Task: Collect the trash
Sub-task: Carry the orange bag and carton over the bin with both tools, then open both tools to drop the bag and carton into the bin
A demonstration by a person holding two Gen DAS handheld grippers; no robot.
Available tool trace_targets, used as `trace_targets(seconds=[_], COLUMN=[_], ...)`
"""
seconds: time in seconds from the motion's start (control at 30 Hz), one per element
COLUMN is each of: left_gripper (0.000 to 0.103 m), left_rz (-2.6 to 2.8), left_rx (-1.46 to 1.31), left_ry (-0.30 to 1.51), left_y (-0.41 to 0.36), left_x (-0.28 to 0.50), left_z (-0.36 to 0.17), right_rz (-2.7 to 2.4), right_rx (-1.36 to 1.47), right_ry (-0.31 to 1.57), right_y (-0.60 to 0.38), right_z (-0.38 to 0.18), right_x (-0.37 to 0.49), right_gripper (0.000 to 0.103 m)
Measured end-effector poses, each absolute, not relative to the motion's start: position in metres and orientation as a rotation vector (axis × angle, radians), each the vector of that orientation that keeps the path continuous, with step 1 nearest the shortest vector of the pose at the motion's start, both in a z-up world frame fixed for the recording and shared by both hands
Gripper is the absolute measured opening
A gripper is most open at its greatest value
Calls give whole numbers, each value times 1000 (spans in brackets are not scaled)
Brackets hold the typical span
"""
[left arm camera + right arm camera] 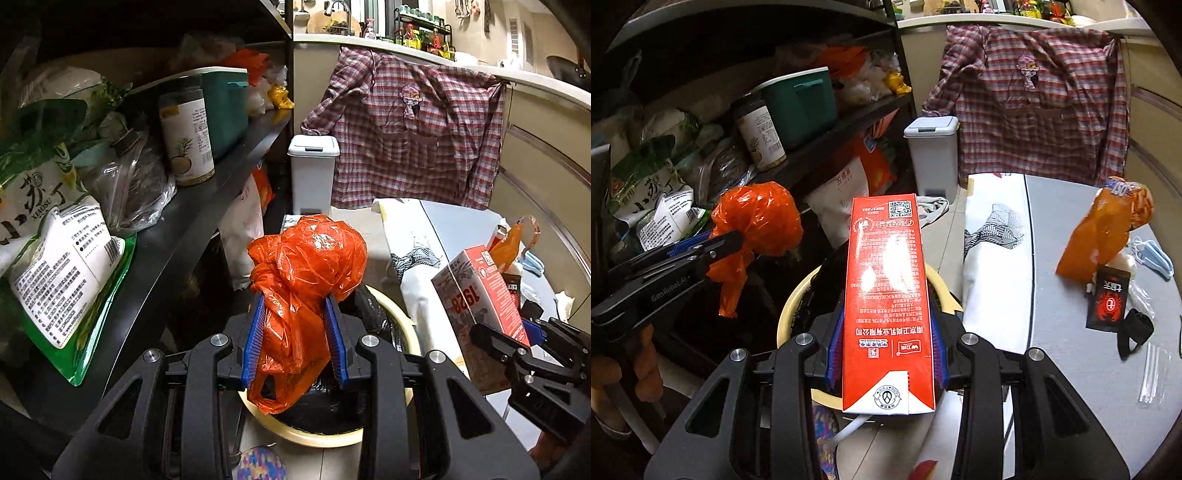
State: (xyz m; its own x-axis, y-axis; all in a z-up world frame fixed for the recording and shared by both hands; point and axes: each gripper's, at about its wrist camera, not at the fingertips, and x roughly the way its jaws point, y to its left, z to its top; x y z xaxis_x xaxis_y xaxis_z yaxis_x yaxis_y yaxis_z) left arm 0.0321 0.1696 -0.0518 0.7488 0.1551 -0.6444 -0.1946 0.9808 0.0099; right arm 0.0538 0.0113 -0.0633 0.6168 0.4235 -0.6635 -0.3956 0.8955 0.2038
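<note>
- The left gripper (295,314) has its blue-padded fingers (255,332) closed on a knotted orange plastic bag (306,258), held in the air above a cream-rimmed bin (332,439) lined with a black bag, near the middle of the floor.
- The right gripper (886,347) has its fingers clamped on the sides of a red and white carton (886,295), held above the same bin (790,306).
- The carton's side panel shows "1928" in the left wrist view (480,291); its top face carries a QR code, small Chinese print and a round recycling mark reading "GREAT VIEW", as best it can be read.
- The left gripper's black arm (665,273) reads "GenRobot.AI".
- On the right, a grey tabletop (1071,221) carries an orange snack packet (1104,229), a black sachet (1108,299) with a red crab emblem, a blue face mask (1156,254) and clear wrappers (1152,373).
- On the left, a dark shelf (207,199) holds a green and white bag (55,258) marked "XIAOSU", a labelled canister (188,136) and a teal box (225,107).
- Far back, a small white lidded bin (314,170) stands beside a plaid shirt (413,125) hanging from a counter.
</note>
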Motion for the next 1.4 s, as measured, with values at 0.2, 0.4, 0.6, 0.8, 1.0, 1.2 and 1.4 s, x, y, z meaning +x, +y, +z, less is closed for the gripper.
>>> trace_targets(seconds=[0.2, 0.4, 0.6, 0.8, 1.0, 1.2, 1.4], left_gripper=[31, 31, 32, 32, 32, 63, 90], left_rz=[211, 238, 255, 262, 275, 307, 377], left_rx=[-49, -53, -53, -40, -30, -22, 26], left_ry=[710, 735, 763, 778, 794, 832, 811], left_y=[169, 175, 179, 174, 172, 174, 174], left_x=[39, 48, 59, 67, 74, 80, 78], left_z=[-54, -59, -64, -66, -70, -75, -74], right_rz=[479, 492, 495, 486, 477, 432, 428], right_rx=[31, 21, 20, 21, 22, 41, 10], right_ry=[780, 788, 807, 821, 828, 826, 792], right_y=[26, 39, 48, 51, 51, 49, 50], right_z=[-65, -70, -78, -85, -90, -90, -84], right_x=[62, 71, 81, 90, 99, 105, 100], right_gripper=[38, 38, 38, 38, 38, 58, 66])
